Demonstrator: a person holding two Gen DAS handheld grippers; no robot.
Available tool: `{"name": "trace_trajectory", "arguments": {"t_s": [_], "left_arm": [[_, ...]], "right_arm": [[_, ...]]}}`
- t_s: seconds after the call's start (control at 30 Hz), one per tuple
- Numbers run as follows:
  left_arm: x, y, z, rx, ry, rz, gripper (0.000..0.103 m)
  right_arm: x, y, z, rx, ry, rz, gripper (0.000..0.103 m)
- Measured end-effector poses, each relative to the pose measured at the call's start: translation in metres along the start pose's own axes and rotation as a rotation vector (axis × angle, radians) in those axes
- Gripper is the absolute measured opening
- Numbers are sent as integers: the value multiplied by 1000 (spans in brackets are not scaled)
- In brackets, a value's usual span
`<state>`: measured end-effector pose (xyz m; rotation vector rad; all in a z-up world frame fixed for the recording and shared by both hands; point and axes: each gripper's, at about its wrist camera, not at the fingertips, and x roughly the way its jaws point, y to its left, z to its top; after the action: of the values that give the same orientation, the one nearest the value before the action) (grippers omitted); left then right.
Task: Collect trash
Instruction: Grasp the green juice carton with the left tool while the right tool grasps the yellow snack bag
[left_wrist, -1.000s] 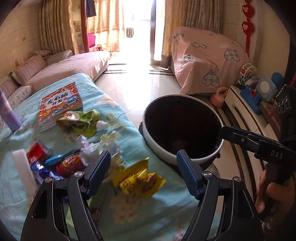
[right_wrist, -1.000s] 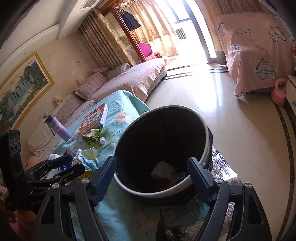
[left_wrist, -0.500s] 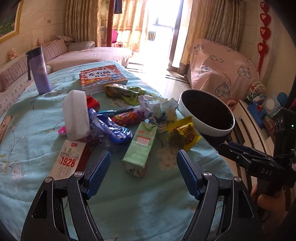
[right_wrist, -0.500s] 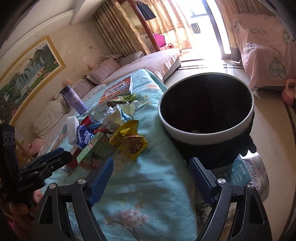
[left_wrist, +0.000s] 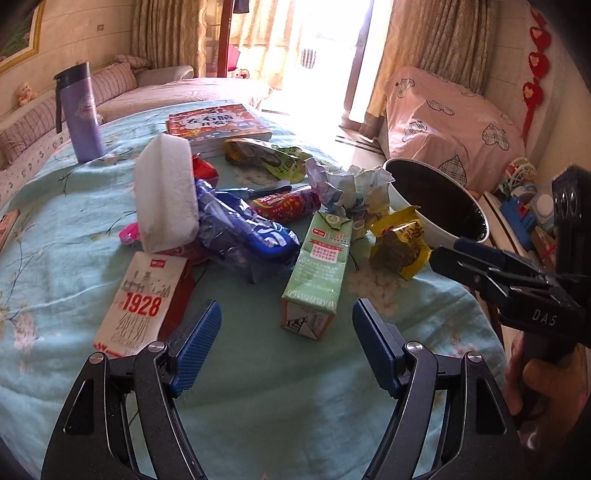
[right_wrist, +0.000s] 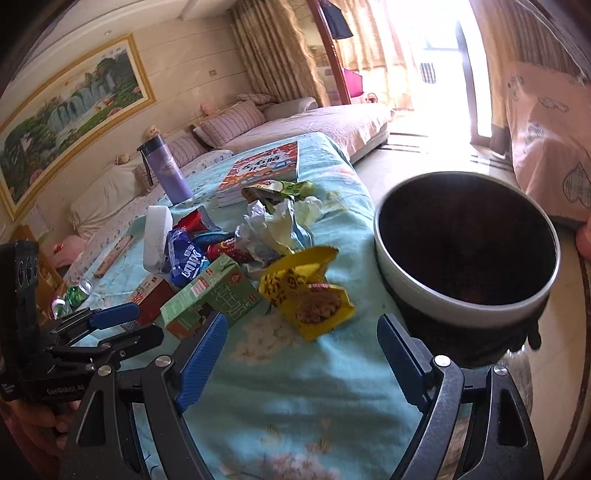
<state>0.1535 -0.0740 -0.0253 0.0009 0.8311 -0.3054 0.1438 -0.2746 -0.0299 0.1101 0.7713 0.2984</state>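
— Left wrist view first: what stays hidden? The bin (left_wrist: 436, 195) beyond the table's (left_wrist: 258, 413) far right edge shows only a dark inside, so its contents cannot be made out, and the right gripper (left_wrist: 480, 258) is seen side-on at the right margin, its handle cut off by the frame.

— From the right wrist view the bin (right_wrist: 465, 254) is just as dark inside. Some wrappers are half buried under the crumpled paper (right_wrist: 273, 225) and the white block (right_wrist: 157, 236).

— Where does the litter lie against each tool?

— The green carton (left_wrist: 317, 269) lies on the cloth just ahead of the left gripper (left_wrist: 286, 347), between the lines of its two fingers, apart from the pads. The yellow packet (right_wrist: 306, 291) lies just ahead of the right gripper (right_wrist: 299, 354), beside the bin.

— And the jaws?

— Both stand wide apart with nothing between the blue pads — neither touches any litter. The red-and-white 1928 box (left_wrist: 144, 302) sits just left of the left gripper's fingers.
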Motion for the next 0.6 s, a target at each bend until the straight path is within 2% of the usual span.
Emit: {"name": "trace_trajectory", "arguments": {"t_s": [0.13,0.2,0.27,0.3,0.33,0.4,0.47,0.6], "left_arm": [[15,-3,4,7,17,-9,75],[21,-5,4,7,24,-20,68],[27,-7,5,12,44,-40,47],[29,-8,4,14,54,-51,39],[31,-10,4,18,62,-57,31],[27,-14,2,26,52,-60,31],[21,-16,0,33,42,-70,31],[7,-20,-5,45,22,-89,31]], "right_arm": [[17,-3,9,-22,18,-8,82],[23,-5,10,-26,36,-1,74],[31,-5,10,-31,58,3,60],[34,-5,9,-36,69,5,55],[36,-4,7,-43,78,1,45],[32,-2,5,-52,69,-1,43],[25,-1,4,-53,63,9,27],[8,-2,-2,-38,56,17,23]]}}
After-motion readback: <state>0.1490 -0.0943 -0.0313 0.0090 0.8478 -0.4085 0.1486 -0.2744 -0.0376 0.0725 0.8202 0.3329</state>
